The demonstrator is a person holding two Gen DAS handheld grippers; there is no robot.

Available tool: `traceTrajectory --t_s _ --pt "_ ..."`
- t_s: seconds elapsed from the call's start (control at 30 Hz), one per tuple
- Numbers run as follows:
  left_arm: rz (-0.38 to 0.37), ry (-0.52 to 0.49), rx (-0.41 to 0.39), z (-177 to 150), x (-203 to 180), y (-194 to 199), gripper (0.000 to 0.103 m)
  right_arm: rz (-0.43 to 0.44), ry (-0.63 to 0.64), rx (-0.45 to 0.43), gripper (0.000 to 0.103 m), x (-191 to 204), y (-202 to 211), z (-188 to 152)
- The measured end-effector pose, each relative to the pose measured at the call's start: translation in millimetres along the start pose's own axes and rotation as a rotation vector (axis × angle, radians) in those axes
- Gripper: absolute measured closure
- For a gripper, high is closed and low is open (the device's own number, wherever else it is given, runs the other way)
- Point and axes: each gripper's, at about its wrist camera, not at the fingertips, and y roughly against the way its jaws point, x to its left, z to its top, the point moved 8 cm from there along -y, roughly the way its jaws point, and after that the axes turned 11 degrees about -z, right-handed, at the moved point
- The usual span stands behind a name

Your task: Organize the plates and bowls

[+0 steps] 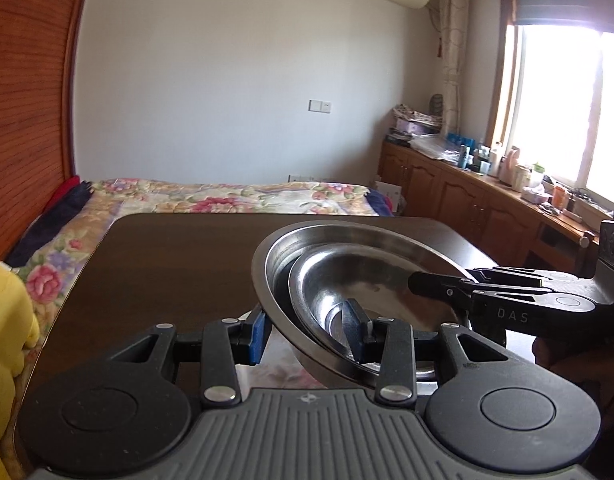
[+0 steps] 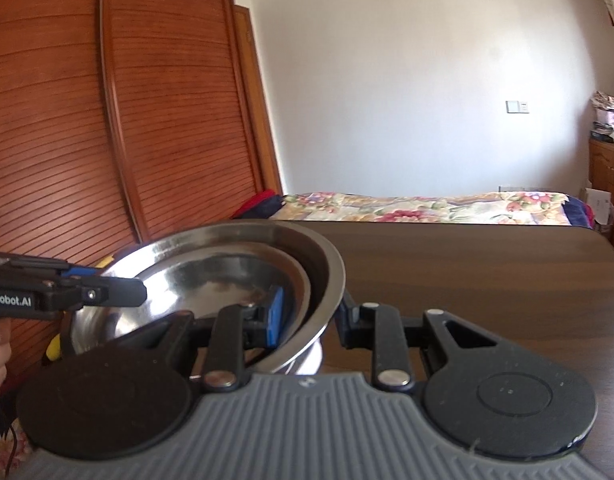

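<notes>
Two steel bowls are nested, the smaller bowl [image 1: 371, 280] inside the larger bowl [image 1: 283, 276], tilted above the dark wooden bench [image 1: 167, 264]. Both tools straddle the bowls' walls from opposite sides. On the left hand-held gripper [image 1: 307, 330], one blue pad sits outside the larger bowl and the other inside the smaller one, with a gap at the outer pad, so a firm clamp cannot be confirmed. The right hand-held gripper [image 2: 311, 320] likewise has one finger inside and one outside; its grip also cannot be judged. Beyond the bench lies a floral bed [image 1: 227, 194].
</notes>
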Motion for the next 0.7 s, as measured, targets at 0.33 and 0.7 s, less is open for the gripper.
traceTrajectory --t_s 0.33,0.7 --pt "0.012 0.061 0.035 -20.7 20.7 -2.4 0.062 0.007 0.054 0.019 0.074 19.2 -2.1 -8.0" --pt "0.011 0.068 0.056 -28.2 24.0 -8.0 0.062 -0.002 0.050 0.063 0.074 22.1 -12.6 -17.6"
